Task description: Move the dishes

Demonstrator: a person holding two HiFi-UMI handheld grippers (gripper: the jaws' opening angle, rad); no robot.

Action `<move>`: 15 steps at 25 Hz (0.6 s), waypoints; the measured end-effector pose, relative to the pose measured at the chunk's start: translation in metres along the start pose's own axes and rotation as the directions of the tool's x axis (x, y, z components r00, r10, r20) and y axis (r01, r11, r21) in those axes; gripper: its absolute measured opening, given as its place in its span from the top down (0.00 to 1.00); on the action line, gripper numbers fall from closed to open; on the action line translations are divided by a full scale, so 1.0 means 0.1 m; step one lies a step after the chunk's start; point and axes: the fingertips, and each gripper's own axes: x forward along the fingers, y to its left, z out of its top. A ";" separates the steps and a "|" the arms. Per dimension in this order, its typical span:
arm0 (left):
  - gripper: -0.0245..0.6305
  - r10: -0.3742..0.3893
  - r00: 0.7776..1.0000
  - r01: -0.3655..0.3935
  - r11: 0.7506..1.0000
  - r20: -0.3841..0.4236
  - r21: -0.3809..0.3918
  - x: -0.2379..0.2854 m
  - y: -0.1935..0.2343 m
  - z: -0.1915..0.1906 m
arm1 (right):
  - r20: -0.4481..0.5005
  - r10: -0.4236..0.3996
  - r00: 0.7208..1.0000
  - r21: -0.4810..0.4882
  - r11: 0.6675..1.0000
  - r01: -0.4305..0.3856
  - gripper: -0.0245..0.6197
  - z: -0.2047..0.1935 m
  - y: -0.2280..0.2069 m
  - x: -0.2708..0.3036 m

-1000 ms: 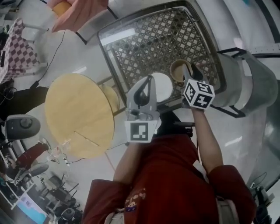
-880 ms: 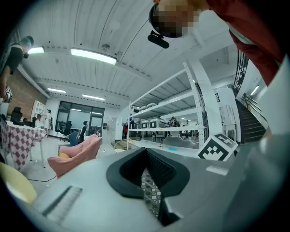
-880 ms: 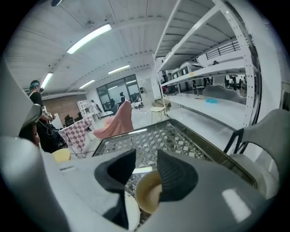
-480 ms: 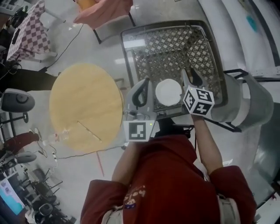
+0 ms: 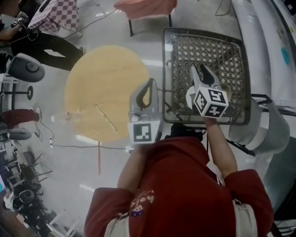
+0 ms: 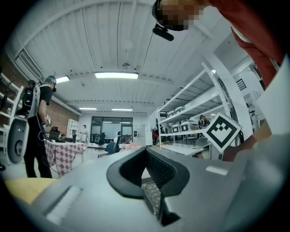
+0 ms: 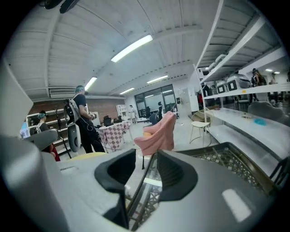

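Note:
No dish shows plainly in any view. My left gripper (image 5: 149, 84) is shut and empty, hanging over the gap between the round wooden table (image 5: 104, 90) and the metal mesh table (image 5: 210, 48). In the left gripper view its jaws (image 6: 146, 155) meet and point level into the room. My right gripper (image 5: 200, 70) is over the near part of the mesh table. Its jaws stand apart with nothing between them (image 7: 146, 166), and the mesh table's rim (image 7: 149, 181) shows through the gap. Its marker cube (image 5: 209, 102) hides the mesh under it.
A chair draped in pink cloth (image 5: 145, 7) stands beyond the two tables. A person in black (image 5: 46, 44) is beside a checkered table (image 5: 58, 11) at the far left. A grey chair (image 5: 273, 129) and white benches (image 5: 259, 28) are on the right.
The white plate and brown cup seen on the mesh table earlier are out of sight now. Both grippers have swung round and risen. The tables have shifted right in the head view.

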 end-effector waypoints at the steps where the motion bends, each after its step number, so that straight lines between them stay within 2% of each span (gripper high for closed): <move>1: 0.96 0.021 1.000 -0.021 1.000 0.005 0.012 -0.07 0.10 0.01 | 0.004 0.023 1.000 -0.011 1.000 -0.023 0.75 0.02 0.13 0.04; 7: 0.96 0.161 0.987 -0.161 0.987 0.005 0.009 -0.55 0.78 0.05 | 0.015 0.155 0.988 -0.089 0.984 -0.153 0.75 0.12 1.06 0.21; 11: 0.96 0.274 0.962 -0.275 0.961 0.012 0.033 -1.00 1.13 -0.16 | 0.006 0.265 0.964 -0.134 0.956 -0.262 0.75 -0.13 1.64 0.36; 15: 0.96 0.351 0.936 -0.351 0.935 0.007 0.053 -1.41 1.39 -0.30 | 0.002 0.344 0.939 -0.176 0.924 -0.338 0.75 -0.30 2.15 0.38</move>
